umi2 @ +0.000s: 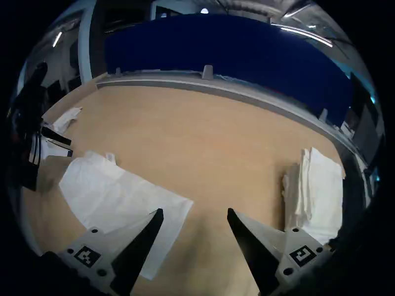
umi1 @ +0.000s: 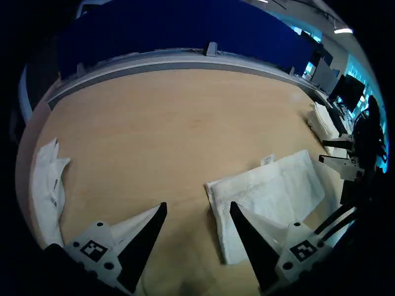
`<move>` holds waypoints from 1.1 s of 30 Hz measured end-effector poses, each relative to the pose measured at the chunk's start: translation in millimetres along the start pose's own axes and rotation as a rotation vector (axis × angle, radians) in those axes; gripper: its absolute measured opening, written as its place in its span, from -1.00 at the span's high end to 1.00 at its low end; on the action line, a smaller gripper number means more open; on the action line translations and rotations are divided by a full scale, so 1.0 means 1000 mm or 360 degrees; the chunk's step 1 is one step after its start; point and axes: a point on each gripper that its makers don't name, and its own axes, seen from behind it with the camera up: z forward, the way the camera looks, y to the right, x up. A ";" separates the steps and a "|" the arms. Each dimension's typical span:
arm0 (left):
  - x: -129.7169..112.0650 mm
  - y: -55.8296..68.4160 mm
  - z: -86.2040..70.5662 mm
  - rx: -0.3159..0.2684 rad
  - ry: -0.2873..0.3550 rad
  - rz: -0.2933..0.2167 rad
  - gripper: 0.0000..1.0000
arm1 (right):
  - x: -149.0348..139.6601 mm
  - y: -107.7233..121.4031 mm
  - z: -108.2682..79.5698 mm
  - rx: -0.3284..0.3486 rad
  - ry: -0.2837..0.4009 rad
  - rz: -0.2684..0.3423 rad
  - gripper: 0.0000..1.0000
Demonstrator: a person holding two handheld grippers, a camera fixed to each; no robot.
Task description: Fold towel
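While hovering over the bench (umi1: 163,123), left hand-held gripper (umi1: 197,203): gaping, gripping nothing
right hand-held gripper (umi2: 194,209): gaping too
towel (umi1: 276,187): lying flat

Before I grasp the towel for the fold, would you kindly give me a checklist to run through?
1. Left gripper open and empty: ok.
2. Right gripper open and empty: ok.
3. Towel lying spread on the table: ok.
4. Towel apart from the folded stack: ok.
5. Towel edge between either gripper's fingers: not ok, nothing is gripped.
6. How many folds the towel has: cannot tell.
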 end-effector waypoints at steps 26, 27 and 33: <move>-0.040 0.010 -0.054 0.0025 0.0052 -0.0054 -0.89 | -0.021 -0.019 -0.061 0.0001 0.0015 0.0040 -1.00; -0.042 0.011 -0.056 0.0023 0.0051 -0.0053 -0.89 | -0.023 -0.020 -0.064 -0.0001 0.0015 0.0039 -1.00; -0.047 0.011 -0.061 0.0036 0.0056 -0.0052 -0.89 | -0.030 -0.021 -0.072 -0.0002 0.0010 0.0036 -1.00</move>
